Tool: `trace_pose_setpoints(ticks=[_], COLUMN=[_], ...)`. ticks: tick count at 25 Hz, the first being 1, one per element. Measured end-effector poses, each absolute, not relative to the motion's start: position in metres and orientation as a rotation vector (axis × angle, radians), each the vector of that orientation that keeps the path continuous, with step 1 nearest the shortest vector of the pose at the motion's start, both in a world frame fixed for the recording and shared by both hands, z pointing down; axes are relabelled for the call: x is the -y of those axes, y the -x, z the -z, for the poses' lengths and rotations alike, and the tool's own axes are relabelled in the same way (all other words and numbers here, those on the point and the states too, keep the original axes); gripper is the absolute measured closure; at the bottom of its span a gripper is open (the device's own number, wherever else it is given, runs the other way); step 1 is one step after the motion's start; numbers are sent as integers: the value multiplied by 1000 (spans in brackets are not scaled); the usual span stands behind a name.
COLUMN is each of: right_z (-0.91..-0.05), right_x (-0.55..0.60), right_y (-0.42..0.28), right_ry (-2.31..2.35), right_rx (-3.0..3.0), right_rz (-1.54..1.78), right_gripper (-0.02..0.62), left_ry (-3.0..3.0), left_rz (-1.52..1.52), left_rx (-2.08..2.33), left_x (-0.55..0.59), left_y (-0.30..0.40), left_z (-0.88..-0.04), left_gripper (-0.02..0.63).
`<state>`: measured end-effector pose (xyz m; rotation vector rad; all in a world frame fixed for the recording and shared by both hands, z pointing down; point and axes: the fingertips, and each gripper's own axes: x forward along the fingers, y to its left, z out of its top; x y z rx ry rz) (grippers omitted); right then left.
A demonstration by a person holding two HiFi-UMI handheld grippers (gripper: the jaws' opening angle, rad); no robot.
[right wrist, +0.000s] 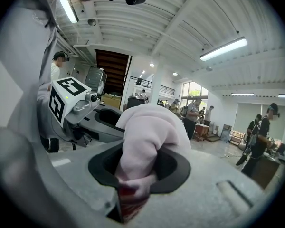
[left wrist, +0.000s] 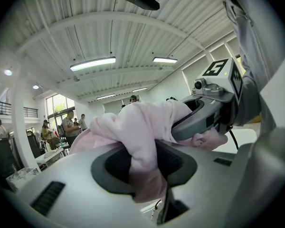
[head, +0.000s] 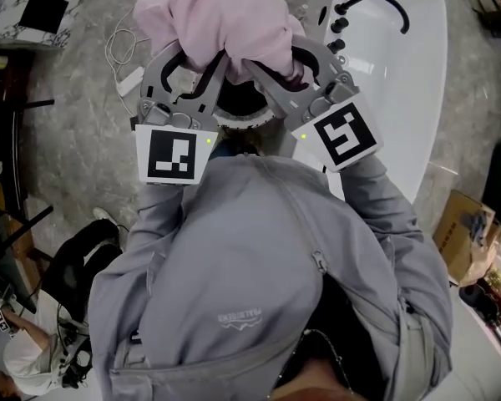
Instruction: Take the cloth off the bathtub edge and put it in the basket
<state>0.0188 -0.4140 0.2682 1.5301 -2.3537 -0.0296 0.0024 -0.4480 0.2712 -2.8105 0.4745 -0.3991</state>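
A pink cloth [head: 221, 15] is bunched up in front of me, held by both grippers at chest height. My left gripper [head: 190, 67] is shut on its left part, and the fabric is pinched between the jaws [left wrist: 145, 175]. My right gripper [head: 285, 63] is shut on the right part, with cloth wedged in its jaws [right wrist: 133, 179]. Just under the cloth, the round basket [head: 236, 124] shows a white ribbed rim and a dark inside, mostly hidden by the grippers. The white bathtub [head: 405, 90] with a black faucet [head: 376, 2] lies to the right.
White cables [head: 121, 48] trail over the grey marble floor at the upper left. A black chair [head: 75, 266] and a seated person [head: 17, 341] are at the lower left. A cardboard box [head: 468, 232] stands at the right, beyond the tub.
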Motion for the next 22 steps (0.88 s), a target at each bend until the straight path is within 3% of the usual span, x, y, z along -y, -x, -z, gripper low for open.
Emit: trace_pose_setpoints(ticks=[9,22], right_z=[-309,-453], right_x=[419,447], right_y=[-39,-44], right_ry=[-1570,-1571], right_rx=[2308,2135], right_rz=[-96,-454], right_gripper=[485,485], left_ry=[2855,2970], left_rz=[514,898], left_rx=[-369,-149], left_x=[454,486], left_y=[-24,-21], left_z=[-313,-462], left_gripper=[472,472])
